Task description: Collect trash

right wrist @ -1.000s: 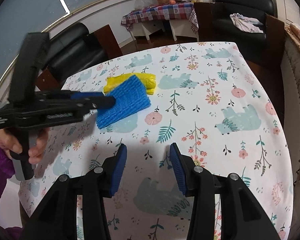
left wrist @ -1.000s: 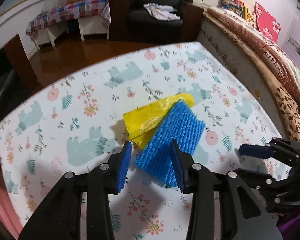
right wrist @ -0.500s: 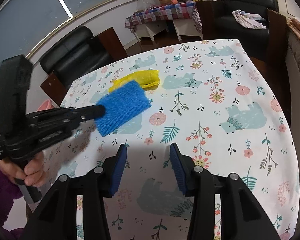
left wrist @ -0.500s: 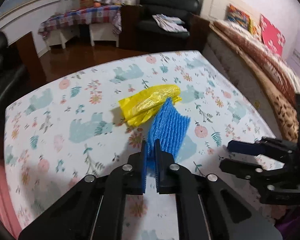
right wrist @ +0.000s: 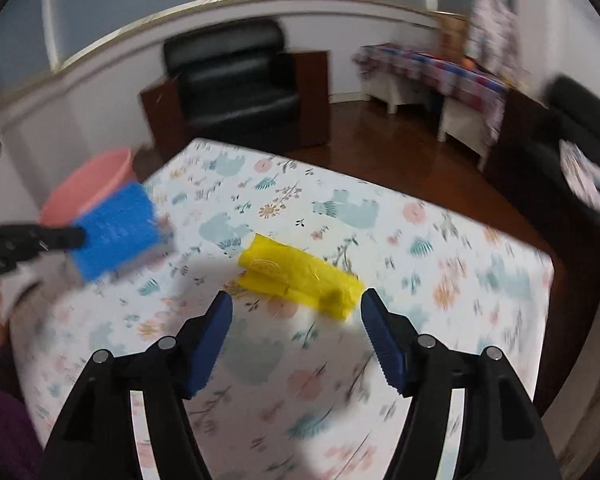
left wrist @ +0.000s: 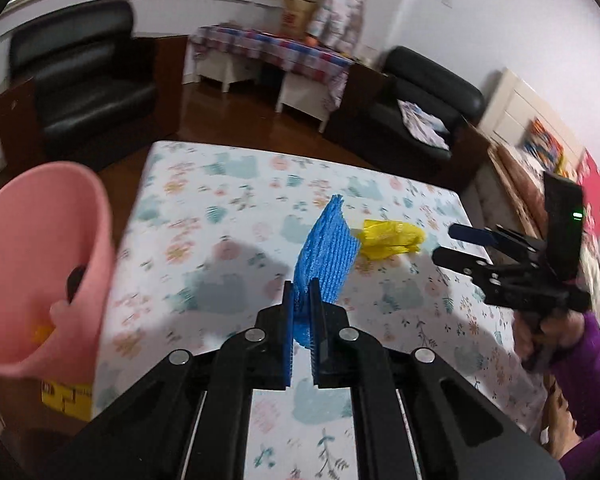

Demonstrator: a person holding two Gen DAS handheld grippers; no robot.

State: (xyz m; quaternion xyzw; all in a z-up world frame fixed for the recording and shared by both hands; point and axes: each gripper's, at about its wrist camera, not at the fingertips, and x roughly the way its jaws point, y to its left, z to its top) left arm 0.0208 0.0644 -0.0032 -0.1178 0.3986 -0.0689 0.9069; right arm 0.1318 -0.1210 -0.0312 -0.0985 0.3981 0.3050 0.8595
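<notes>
My left gripper (left wrist: 301, 292) is shut on a blue ribbed foam sheet (left wrist: 326, 254) and holds it in the air above the table. In the right wrist view the sheet (right wrist: 116, 230) hangs at the left, in front of the pink bin (right wrist: 88, 184). A crumpled yellow plastic bag (right wrist: 300, 276) lies on the floral tablecloth, just ahead of my right gripper (right wrist: 296, 312), which is open wide and empty. The bag (left wrist: 392, 236) also shows in the left wrist view, with the right gripper (left wrist: 460, 244) beside it.
A pink bin (left wrist: 40, 260) stands off the table's left edge, with some dark and orange bits inside. The table (left wrist: 204, 216) has a floral cloth. Black armchairs (right wrist: 236, 80) and a checked side table (right wrist: 432, 72) stand beyond, on a wooden floor.
My left gripper shut on the blue sheet, lifted it off the yellow bag and swung left toward the pink bin. My right gripper opened wider and moved up to the yellow bag.
</notes>
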